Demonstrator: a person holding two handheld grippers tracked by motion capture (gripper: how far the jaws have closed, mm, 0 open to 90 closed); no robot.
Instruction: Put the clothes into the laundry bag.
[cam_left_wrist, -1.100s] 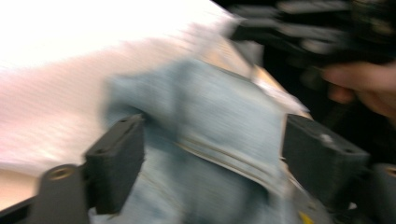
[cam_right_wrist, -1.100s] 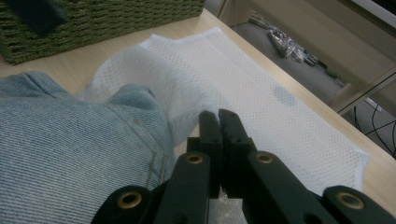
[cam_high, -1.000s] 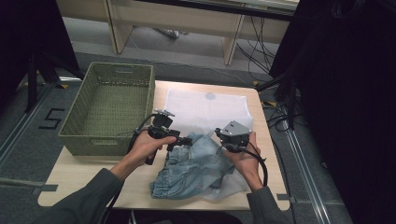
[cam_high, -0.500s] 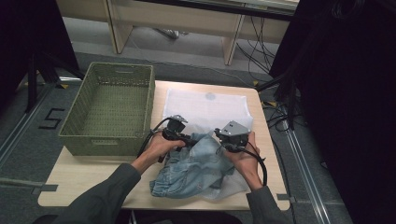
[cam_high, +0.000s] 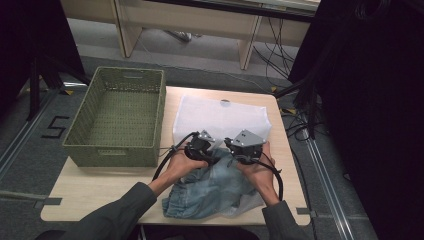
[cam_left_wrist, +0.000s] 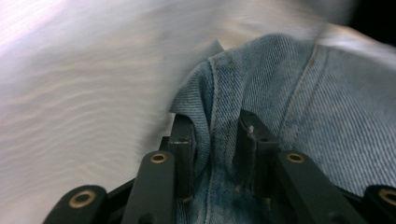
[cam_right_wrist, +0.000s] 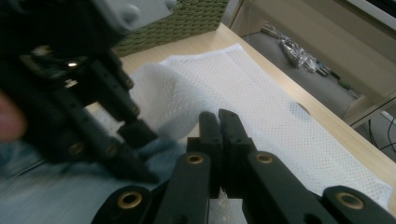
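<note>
At the near edge of the pale wooden counter, toward its right corner, lies the crumpled light-blue denim garment I am working on; its lower folds spill close to that edge and rest partly on the white mesh sheet. My two sleeved forearms come in over that same edge, one on each side of the denim.

My left gripper sits at the garment's far-left part. In the left gripper view its jaws straddle a stitched double seam of the denim: a raised fold of cloth stands between the two black pads, which have just been closing on it and then eased a little. The fold fills the gap and both pads touch it, so I read the jaws as clamped on the denim seam.

My right gripper, with its grey three-cornered plate, is just beside the left one, at the garment's far-right part. In the right gripper view its jaws are pressed together; whether a thin edge of cloth is caught between them I cannot tell. The left gripper looms close in front of them, blurred.

Beyond both grippers the white mesh sheet spreads flat toward the far edge of the counter, one part of it bulging up near the jaws. The green woven rectangular basket stands at the far-left corner, well apart from the denim.
</note>
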